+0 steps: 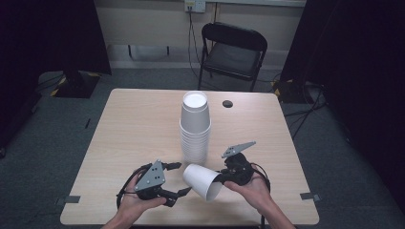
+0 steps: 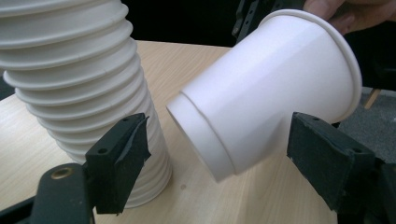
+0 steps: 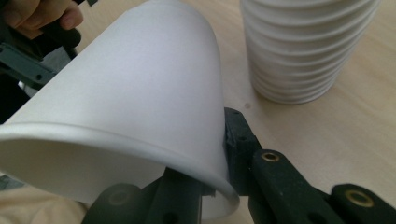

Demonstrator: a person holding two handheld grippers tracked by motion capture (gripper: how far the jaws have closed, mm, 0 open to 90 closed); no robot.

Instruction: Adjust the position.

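Note:
A tall stack of white paper cups [image 1: 195,126] [image 2: 79,70] [image 3: 303,46] stands upside down in the middle of the wooden table [image 1: 133,124]. In front of it a single white cup [image 1: 203,180] [image 2: 266,88] [image 3: 130,93] is held tilted above the table, base toward the left. My right gripper [image 1: 220,179] [image 3: 215,158] is shut on its rim, one jaw outside the wall and the other inside. My left gripper [image 1: 181,178] [image 2: 224,161] stands open, its pads [image 2: 123,156] on either side of the cup's base end and apart from it.
A black folding chair [image 1: 232,52] stands beyond the table's far edge. A dark round hole [image 1: 227,103] sits in the tabletop behind the stack. Tape marks [image 1: 71,199] lie near the front corners. Both hands are close to the front edge.

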